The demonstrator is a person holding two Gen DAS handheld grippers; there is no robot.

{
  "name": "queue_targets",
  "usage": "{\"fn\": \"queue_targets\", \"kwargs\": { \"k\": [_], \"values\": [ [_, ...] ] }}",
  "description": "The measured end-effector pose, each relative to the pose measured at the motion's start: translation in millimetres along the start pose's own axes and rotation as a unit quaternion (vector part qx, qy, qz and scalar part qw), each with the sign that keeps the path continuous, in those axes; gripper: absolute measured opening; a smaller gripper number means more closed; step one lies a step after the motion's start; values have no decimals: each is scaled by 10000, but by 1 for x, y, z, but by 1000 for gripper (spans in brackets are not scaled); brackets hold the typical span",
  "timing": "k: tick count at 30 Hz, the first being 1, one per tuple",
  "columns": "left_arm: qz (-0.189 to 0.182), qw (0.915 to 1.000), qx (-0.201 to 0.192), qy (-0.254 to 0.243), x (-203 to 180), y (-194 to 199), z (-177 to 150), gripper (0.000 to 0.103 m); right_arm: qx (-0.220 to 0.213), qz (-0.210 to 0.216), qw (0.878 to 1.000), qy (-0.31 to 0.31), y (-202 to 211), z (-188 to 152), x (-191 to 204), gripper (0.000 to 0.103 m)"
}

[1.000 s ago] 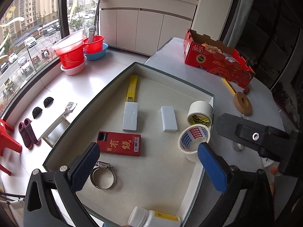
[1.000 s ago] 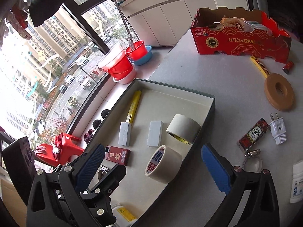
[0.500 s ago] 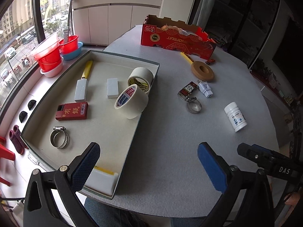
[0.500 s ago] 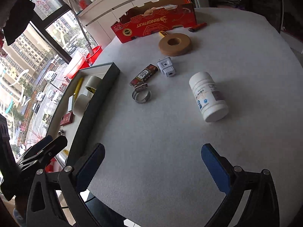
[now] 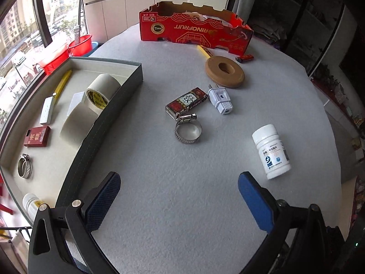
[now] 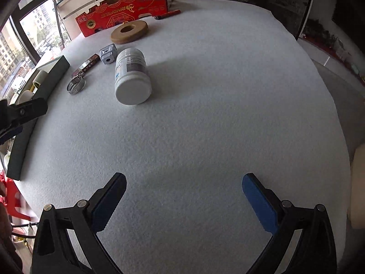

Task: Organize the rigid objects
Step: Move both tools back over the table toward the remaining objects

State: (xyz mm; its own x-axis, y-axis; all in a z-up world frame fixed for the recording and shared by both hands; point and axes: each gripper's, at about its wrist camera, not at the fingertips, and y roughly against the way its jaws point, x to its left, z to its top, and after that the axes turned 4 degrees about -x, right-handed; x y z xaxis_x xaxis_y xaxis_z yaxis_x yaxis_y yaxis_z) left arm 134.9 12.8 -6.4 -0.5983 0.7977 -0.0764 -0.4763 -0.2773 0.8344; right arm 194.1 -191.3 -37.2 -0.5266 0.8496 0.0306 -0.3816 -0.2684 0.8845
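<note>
- The right gripper (image 6: 183,202) hangs over bare grey surface (image 6: 216,114), its jaws spread wide with nothing between them.
- The left gripper (image 5: 178,201) sits just beside the tray's (image 5: 107,118) near wall, jaws likewise released and empty.
- Nearest ahead of the right gripper lies the white pill bottle (image 6: 132,75) on its side, cap end toward the camera. It looks like light, stiff plastic with a smooth round body, so it may roll or slip; a hold across the middle of the barrel, jaws square to its axis, seems safest.
- Further off, near the middle of the surface, lies a metal hose clamp (image 5: 188,129), touching or just beside a dark patterned lighter (image 5: 186,102). The clamp is a thin, hard ring, probably best pinched across one wall of the band. The lighter is a small rigid block, easy to take by its long sides.
- Just beside the lighter rests a white plug adapter (image 5: 221,101), hard and light, with flat sides that suit the pads.
- Beyond these lies a flat brown ring (image 5: 224,71), low to the surface and likely awkward to lift except by its edge.
- The tray on the left already holds two tape rolls (image 5: 100,92), a red box (image 5: 36,135), another clamp and more.
- Farthest back stands a red cardboard carton (image 5: 194,32).
</note>
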Motion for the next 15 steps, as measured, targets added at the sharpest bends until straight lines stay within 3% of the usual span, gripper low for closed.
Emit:
{"fn": "queue_targets", "kwargs": {
  "k": [5, 7, 10, 15],
  "values": [
    [355, 9994, -43, -5, -12, -29, 16, 103, -424, -42, 9990, 111, 5, -13, 0, 103],
    [445, 9990, -28, 13, -13, -38, 20, 103, -407, -45, 9990, 158, 5, -12, 0, 103],
    [546, 9985, -32, 32, -15, -52, 24, 103, -155, 186, 9991, 335, -6, 12, 7, 103],
    [640, 9979, 89, 64, -11, -68, 27, 103, -556, 287, 9948, 808, -12, 56, 31, 103]
  ]
}}
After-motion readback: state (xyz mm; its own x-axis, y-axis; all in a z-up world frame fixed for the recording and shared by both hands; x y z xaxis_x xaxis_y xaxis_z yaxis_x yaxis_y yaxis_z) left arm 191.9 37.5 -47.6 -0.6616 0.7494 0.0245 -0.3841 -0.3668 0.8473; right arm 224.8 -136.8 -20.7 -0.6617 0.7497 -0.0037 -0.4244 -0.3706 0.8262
